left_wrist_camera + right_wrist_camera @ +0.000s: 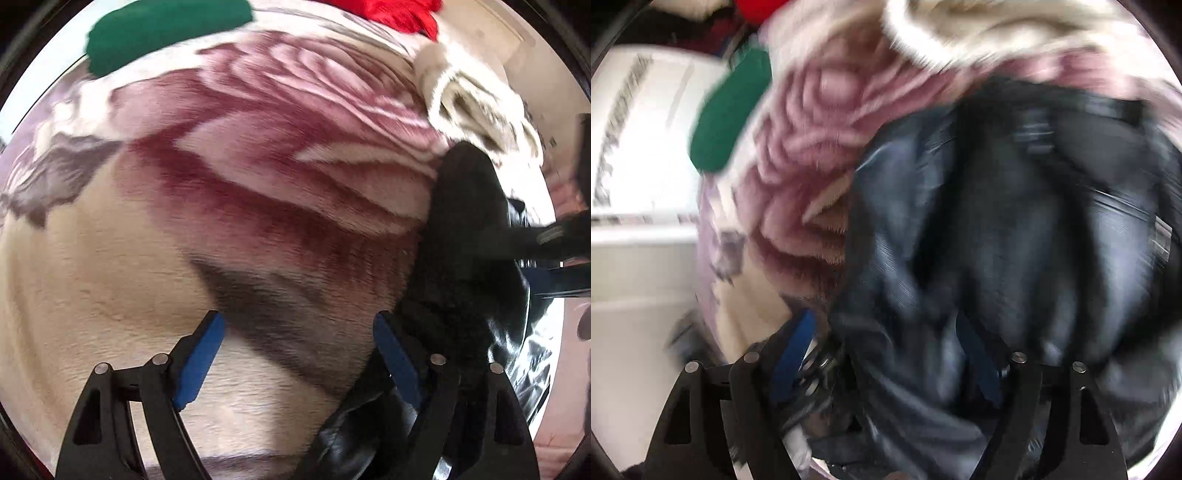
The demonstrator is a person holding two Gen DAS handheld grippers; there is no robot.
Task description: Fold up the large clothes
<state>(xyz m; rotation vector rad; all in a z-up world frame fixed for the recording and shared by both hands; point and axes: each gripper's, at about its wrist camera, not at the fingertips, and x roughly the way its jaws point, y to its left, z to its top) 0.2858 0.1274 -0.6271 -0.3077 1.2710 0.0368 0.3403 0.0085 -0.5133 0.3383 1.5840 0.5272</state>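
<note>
A dark shiny jacket (997, 221) with a black fleecy lining (458, 229) lies crumpled on a rose-patterned blanket (280, 122). In the left wrist view my left gripper (298, 319) stands open over the blanket at the jacket's left edge. Its right finger (395, 362) rests against the black fabric and nothing is between its pads. The right wrist view is blurred. There my right gripper (886, 321) has its jaws wide, and jacket fabric lies loose between them and partly covers the right finger. I see no pad pressing on it.
A green cloth (162, 33) and a red cloth (399, 14) lie at the blanket's far side. A cream fleecy garment (476, 107) sits beyond the jacket. A white surface (639, 147) shows past the blanket's left edge in the right wrist view.
</note>
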